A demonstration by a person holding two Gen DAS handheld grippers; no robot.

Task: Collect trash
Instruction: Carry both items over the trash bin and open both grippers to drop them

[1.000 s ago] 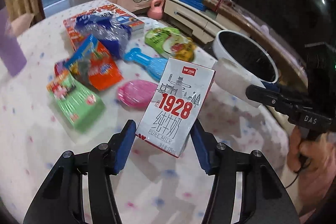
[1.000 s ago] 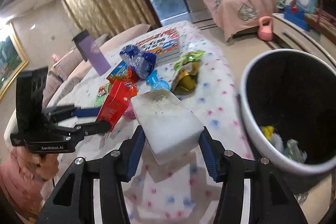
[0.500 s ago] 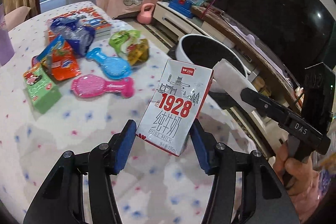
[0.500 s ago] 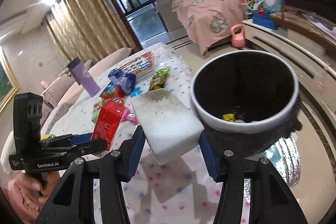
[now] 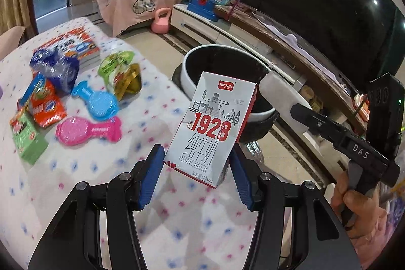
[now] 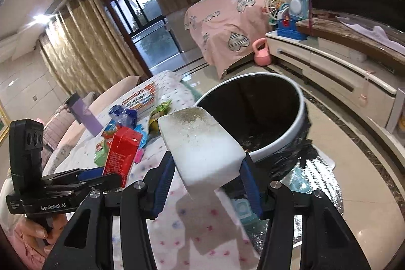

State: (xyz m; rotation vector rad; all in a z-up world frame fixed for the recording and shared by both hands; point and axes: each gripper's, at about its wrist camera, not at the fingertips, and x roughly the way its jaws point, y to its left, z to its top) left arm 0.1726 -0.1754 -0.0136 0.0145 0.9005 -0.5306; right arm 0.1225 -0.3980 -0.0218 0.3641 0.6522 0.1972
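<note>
My left gripper (image 5: 197, 176) is shut on a white and red "1928" milk carton (image 5: 212, 128), held in the air above the table's edge. Its red side shows in the right wrist view (image 6: 121, 156). My right gripper (image 6: 206, 181) is shut on a white foam block (image 6: 202, 143), also seen from the left wrist view (image 5: 281, 95), held at the rim of the trash bin. The bin (image 6: 286, 133), white-rimmed with a black liner, stands on the floor beside the table and also shows in the left wrist view (image 5: 188, 82).
On the dotted tablecloth (image 5: 152, 105) lie a pink packet (image 5: 86, 130), a blue packet (image 5: 96, 100), a green-gold wrapper (image 5: 121, 72), an orange wrapper (image 5: 45, 105), a green box (image 5: 25, 136), a blue bag (image 5: 55, 65) and a book (image 5: 73, 47). A TV cabinet (image 6: 341, 67) runs behind the bin.
Both grippers have swung right with their loads, away from the table's middle and toward the bin. The foam block now hangs at the bin's near rim.
</note>
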